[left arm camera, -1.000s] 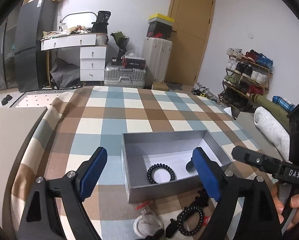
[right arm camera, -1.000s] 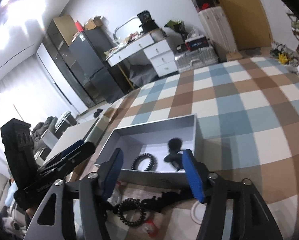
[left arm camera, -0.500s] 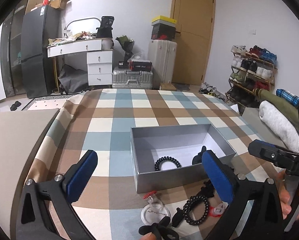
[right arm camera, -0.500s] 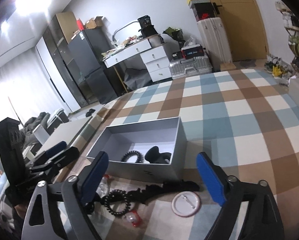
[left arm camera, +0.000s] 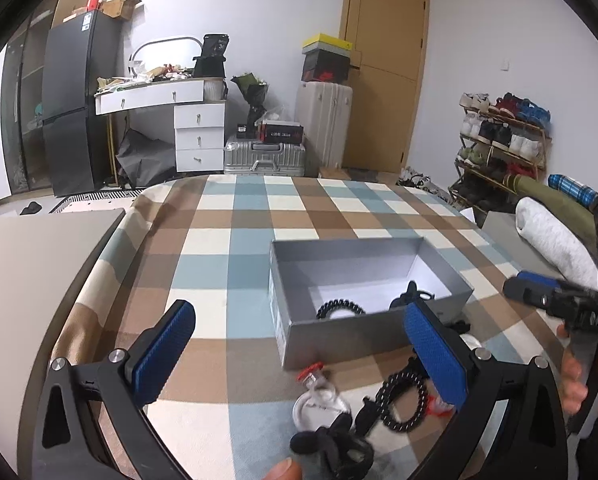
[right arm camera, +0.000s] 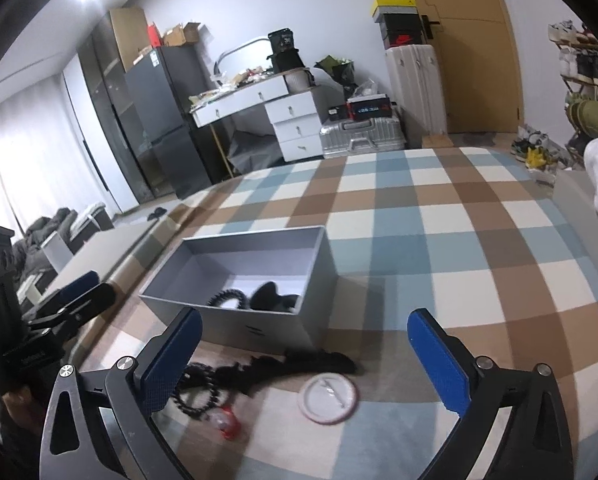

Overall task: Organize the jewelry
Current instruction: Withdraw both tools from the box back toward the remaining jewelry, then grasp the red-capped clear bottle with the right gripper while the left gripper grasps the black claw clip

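An open grey box (left arm camera: 339, 340) sits on the checked cloth, holding a black beaded bracelet (left arm camera: 341, 308) and a black fuzzy hair piece (left arm camera: 413, 298). In front of it lie another black beaded bracelet (left arm camera: 405, 396), a clear round trinket with a red cap (left arm camera: 317, 396) and a black fuzzy piece (left arm camera: 331, 444). My left gripper (left arm camera: 299, 356) is open and empty above these. In the right wrist view the box (right arm camera: 251, 324), a black strip (right arm camera: 299, 364), a bracelet (right arm camera: 195, 388) and a white round badge (right arm camera: 327, 398) show. My right gripper (right arm camera: 307, 360) is empty, its jaws opening wide.
The checked cloth (left arm camera: 227, 256) covers the table, and a beige board (left arm camera: 31, 264) lies beside it on the left. A rolled white towel (left arm camera: 551, 240) lies to the right. Suitcases, drawers, a fridge and a shoe rack stand far behind.
Both grippers' jaws have spread wide. The black hair piece that was between the right fingers now lies in the box, and the right gripper has drawn back from it.
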{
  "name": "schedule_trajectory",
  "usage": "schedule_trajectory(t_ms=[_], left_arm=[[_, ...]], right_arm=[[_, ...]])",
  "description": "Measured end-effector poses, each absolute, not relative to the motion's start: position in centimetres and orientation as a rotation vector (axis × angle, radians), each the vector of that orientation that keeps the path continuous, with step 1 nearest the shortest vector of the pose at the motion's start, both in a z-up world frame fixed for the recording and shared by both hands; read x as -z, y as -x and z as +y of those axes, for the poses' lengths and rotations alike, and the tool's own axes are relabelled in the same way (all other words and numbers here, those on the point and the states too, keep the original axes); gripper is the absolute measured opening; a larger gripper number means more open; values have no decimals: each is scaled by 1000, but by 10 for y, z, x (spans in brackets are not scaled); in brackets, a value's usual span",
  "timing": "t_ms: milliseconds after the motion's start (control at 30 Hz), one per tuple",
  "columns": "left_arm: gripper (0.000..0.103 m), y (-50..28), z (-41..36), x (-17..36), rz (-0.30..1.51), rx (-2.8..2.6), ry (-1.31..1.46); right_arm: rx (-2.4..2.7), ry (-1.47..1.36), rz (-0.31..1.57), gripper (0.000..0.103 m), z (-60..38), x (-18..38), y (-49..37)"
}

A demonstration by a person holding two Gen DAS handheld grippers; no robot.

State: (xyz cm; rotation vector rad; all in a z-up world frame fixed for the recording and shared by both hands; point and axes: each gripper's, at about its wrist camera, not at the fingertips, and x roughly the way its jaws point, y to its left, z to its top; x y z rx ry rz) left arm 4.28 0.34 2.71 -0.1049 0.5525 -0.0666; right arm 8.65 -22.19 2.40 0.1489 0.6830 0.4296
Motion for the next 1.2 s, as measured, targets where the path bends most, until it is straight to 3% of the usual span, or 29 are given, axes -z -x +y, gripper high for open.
schedule_trajectory(t_ms=[433, 867, 1200], left_arm=[[102, -35, 16, -29, 535, 31, 112], [102, -29, 9, -15, 657, 96, 83], [102, -20, 1, -6, 680, 96, 30]], right_arm=[[-340, -165, 749, 103, -235, -18, -91], [-449, -56, 821, 101, -206, -6, -76], [-624, 9, 863, 77, -180, 4, -56]])
